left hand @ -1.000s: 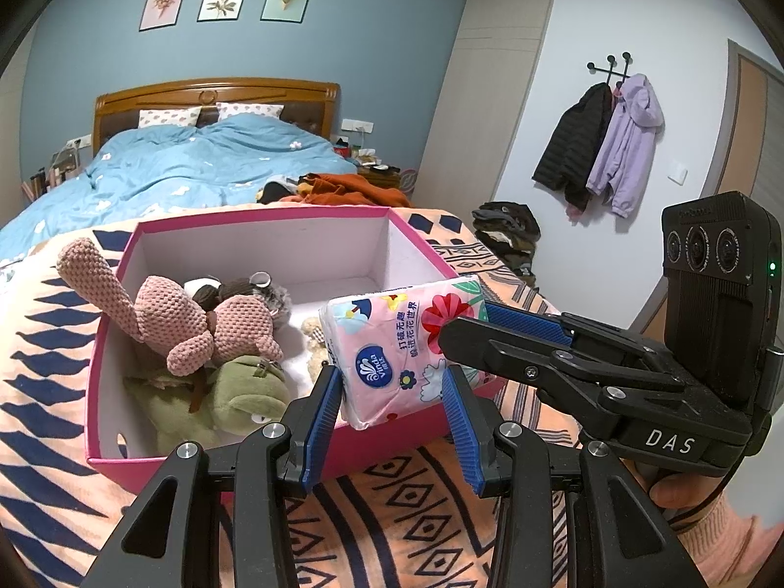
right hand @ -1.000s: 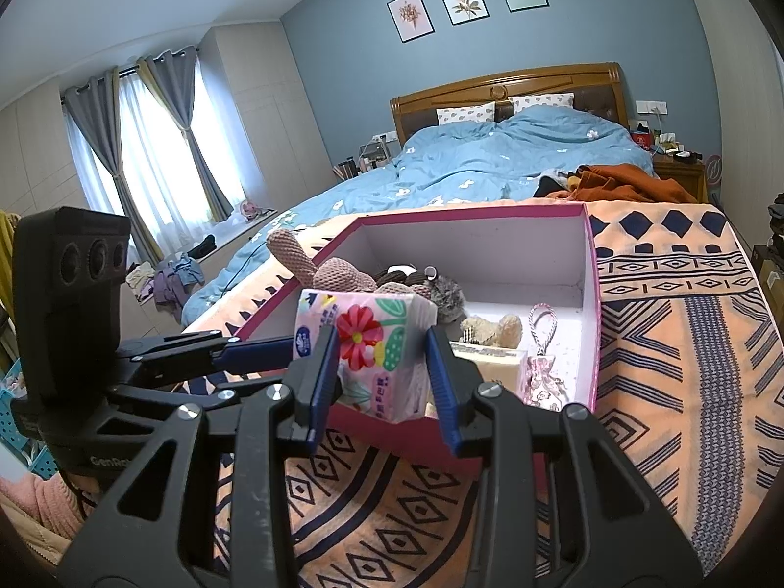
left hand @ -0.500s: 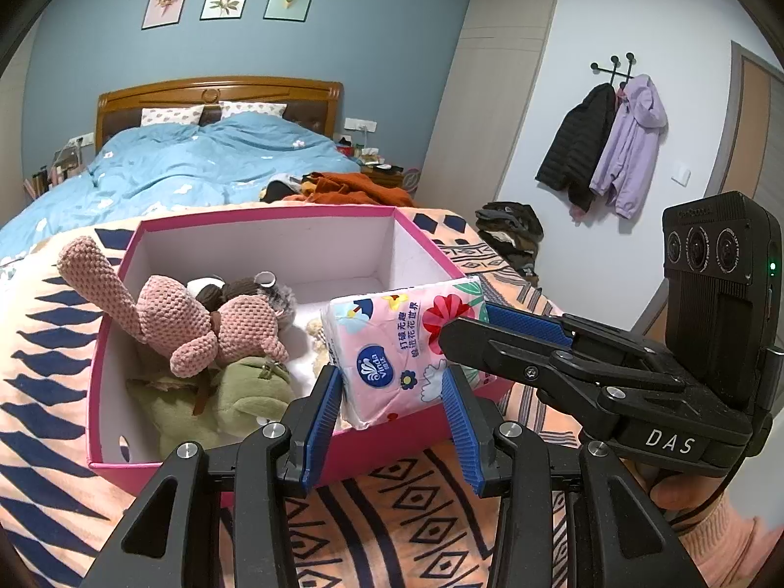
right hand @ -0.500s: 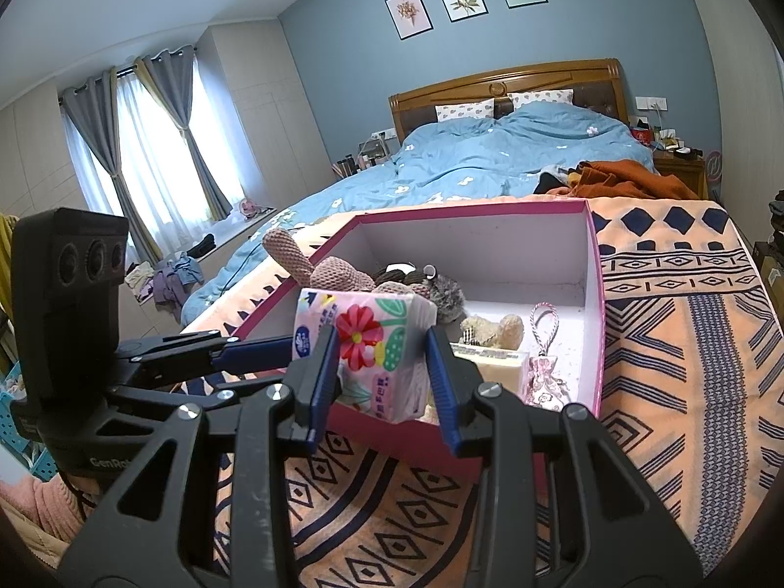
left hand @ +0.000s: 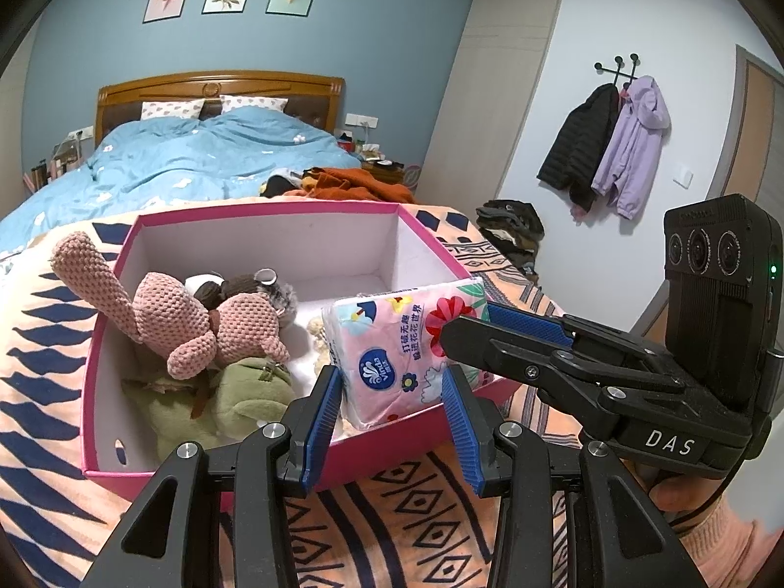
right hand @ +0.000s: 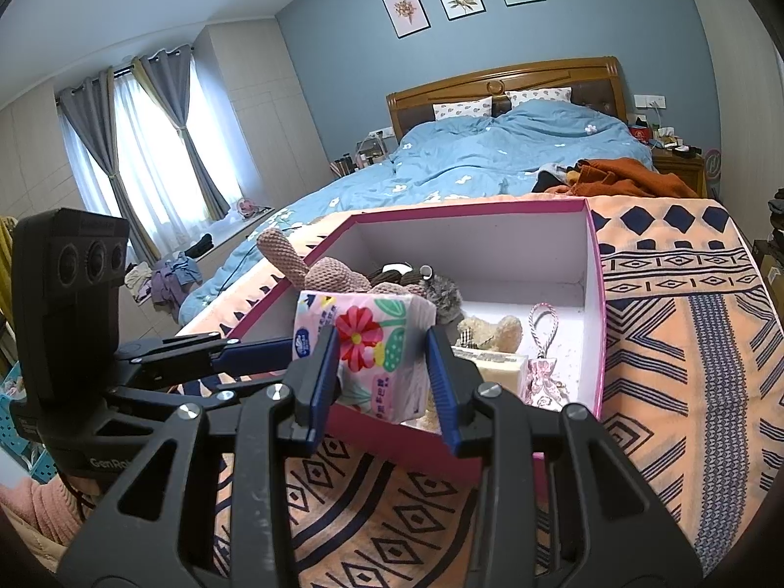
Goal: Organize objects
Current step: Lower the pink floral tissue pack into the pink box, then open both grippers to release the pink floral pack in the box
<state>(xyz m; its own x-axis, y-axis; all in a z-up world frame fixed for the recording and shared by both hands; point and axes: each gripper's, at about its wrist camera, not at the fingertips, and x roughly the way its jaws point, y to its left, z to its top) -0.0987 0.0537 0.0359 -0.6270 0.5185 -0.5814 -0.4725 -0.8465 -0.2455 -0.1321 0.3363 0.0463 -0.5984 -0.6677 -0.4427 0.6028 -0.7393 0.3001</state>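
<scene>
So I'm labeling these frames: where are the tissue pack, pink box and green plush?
tissue pack (left hand: 392, 353), left wrist view, printed front face.
pink box (left hand: 264, 209), left wrist view, far rim.
green plush (left hand: 245, 392), left wrist view, its body.

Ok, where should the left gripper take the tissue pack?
Take the pack by its free lower end, pinching across the short width and coming from the near side of the box. The right gripper already clamps the other end. The pack is tilted over the near rim, between the left gripper fingers.
</scene>
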